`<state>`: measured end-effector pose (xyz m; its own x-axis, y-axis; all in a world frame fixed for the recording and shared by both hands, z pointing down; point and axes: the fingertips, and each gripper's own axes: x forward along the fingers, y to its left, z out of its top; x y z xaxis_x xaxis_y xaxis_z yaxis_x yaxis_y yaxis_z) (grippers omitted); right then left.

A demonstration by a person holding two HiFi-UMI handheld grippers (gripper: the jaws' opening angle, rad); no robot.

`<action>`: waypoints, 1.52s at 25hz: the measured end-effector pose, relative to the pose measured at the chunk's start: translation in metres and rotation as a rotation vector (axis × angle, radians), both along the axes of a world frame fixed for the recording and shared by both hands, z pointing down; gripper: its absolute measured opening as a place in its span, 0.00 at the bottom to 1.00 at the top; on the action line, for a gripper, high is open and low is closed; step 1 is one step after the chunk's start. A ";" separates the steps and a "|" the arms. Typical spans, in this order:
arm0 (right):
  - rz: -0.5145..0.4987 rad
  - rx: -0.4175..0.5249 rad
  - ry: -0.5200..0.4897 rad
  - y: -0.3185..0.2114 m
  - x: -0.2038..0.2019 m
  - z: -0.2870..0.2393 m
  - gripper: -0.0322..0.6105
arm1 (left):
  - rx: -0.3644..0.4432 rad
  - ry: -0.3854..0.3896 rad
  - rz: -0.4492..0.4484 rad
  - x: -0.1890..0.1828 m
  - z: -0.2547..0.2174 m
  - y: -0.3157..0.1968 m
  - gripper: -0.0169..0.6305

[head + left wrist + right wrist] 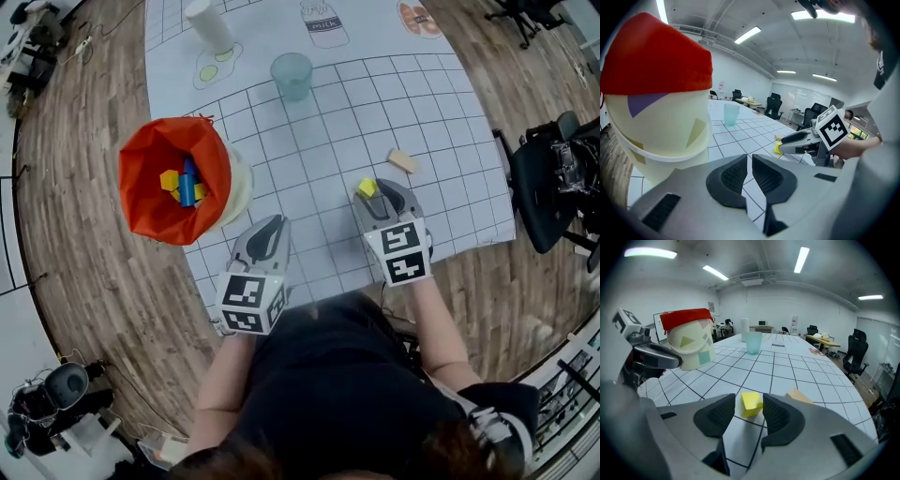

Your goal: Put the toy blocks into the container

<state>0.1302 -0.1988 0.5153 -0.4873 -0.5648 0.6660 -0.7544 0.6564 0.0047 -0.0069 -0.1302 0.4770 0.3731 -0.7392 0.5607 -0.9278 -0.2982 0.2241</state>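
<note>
Red cloth lines the cream plastic bucket [173,187], which stands at the left edge of a white gridded mat [319,141] spread over a wood-grain surface [84,244]. Yellow and blue toy blocks already lie inside it. Bare grid squares stretch between the bucket and the right side of the mat. A teal plastic cup [292,75] and a white cylinder [209,25] stand well back at the far end.

A small yellow toy block [367,187] rests on the mat between the jaws of the right gripper [380,192]. The jaws are wide apart and bracket the block without squeezing it. A tan wooden block [402,160] lies just beyond, near the mat's right edge.

The left gripper [267,236] hovers over the mat's near edge, just right of the bucket. Its jaws are almost together with only a thin slit and nothing between them. Both forearms reach forward from the person, with the grippers angled down toward the mat.
</note>
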 end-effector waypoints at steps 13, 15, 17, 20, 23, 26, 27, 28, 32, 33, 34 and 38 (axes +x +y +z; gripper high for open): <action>-0.018 0.066 0.142 -0.007 0.003 0.009 0.36 | -0.016 -0.021 0.023 -0.004 0.004 -0.003 0.07; -0.004 0.067 0.146 -0.006 0.003 0.008 0.35 | -0.011 -0.018 0.035 -0.006 0.003 -0.003 0.07; 0.007 0.065 0.151 -0.006 0.002 0.007 0.35 | -0.012 -0.016 0.051 -0.007 0.003 -0.004 0.07; 0.023 0.055 0.154 -0.005 0.000 0.007 0.34 | -0.014 -0.009 0.072 -0.010 0.004 -0.006 0.07; 0.031 0.046 0.162 -0.005 -0.001 0.009 0.35 | -0.008 0.001 0.084 -0.011 0.004 -0.009 0.07; 0.027 0.035 0.167 -0.004 -0.004 0.013 0.35 | -0.014 0.004 0.087 -0.013 0.005 -0.009 0.07; 0.024 0.029 0.167 -0.004 -0.005 0.014 0.34 | -0.016 0.004 0.086 -0.013 0.005 -0.009 0.07; 0.020 0.023 0.165 -0.004 -0.006 0.014 0.33 | -0.018 0.005 0.085 -0.014 0.005 -0.009 0.07; -0.002 0.006 0.148 -0.002 -0.009 0.012 0.30 | -0.016 0.008 0.082 -0.014 0.003 -0.008 0.07; -0.005 0.005 0.138 -0.002 -0.010 0.010 0.30 | -0.014 0.010 0.082 -0.014 0.002 -0.008 0.07; -0.006 0.004 0.128 -0.001 -0.011 0.007 0.30 | -0.012 0.011 0.082 -0.014 0.001 -0.007 0.07; -0.023 0.020 0.115 -0.001 -0.016 -0.010 0.29 | -0.007 0.029 0.091 -0.010 -0.007 0.000 0.07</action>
